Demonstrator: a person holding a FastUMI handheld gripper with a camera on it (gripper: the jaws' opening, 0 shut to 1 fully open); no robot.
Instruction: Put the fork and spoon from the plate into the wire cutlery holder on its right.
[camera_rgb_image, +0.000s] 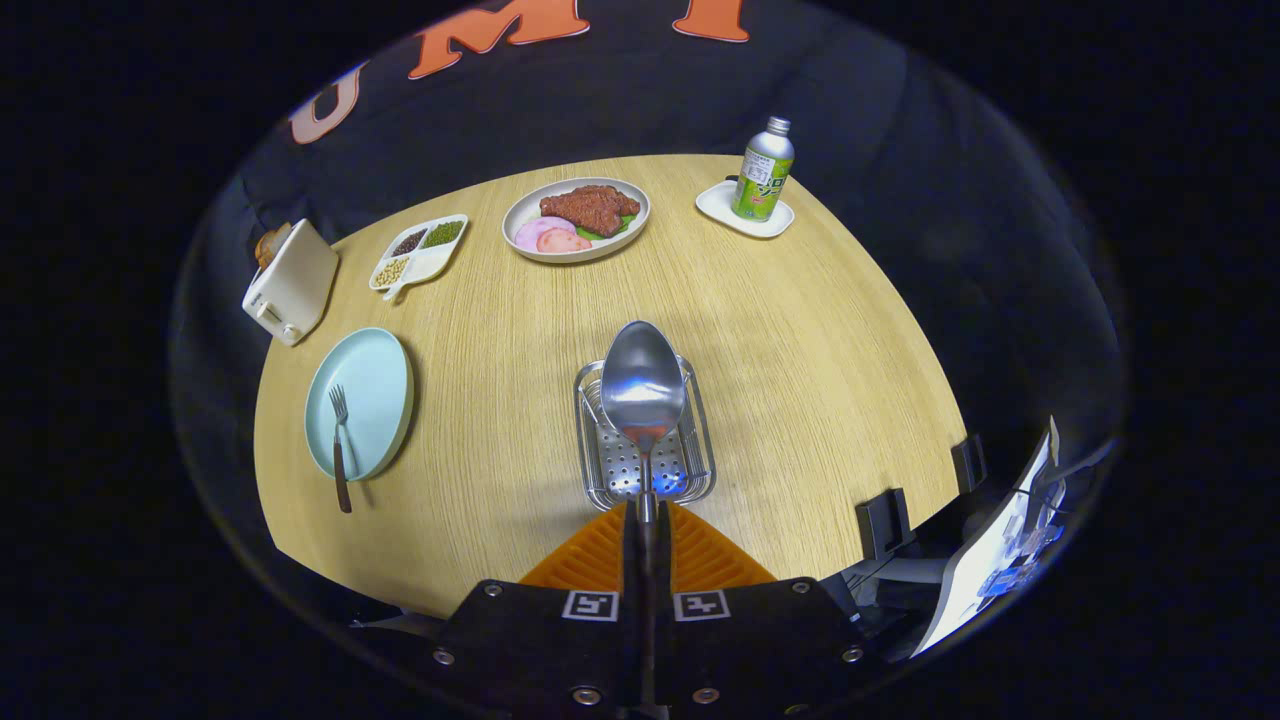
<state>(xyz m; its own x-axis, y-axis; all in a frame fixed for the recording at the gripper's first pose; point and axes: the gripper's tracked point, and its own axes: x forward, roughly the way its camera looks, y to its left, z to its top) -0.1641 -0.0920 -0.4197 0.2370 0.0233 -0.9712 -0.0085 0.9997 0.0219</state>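
Left of the fingers and beyond them: fork (340, 445) lying across the pale blue plate (360, 402), handle overhanging its near rim. Just ahead: spoon (643, 400), handle clamped between the closed fingers of the gripper (645, 520), bowl poised over the wire cutlery holder (645, 435). Both utensils judged light, rigid, slippery; grip mid-handle.

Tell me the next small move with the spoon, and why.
Probably lower it and open. The gripper is shut on the spoon handle, its bowl over the wire cutlery holder, so it seems lined up. The fork waits on the blue plate.
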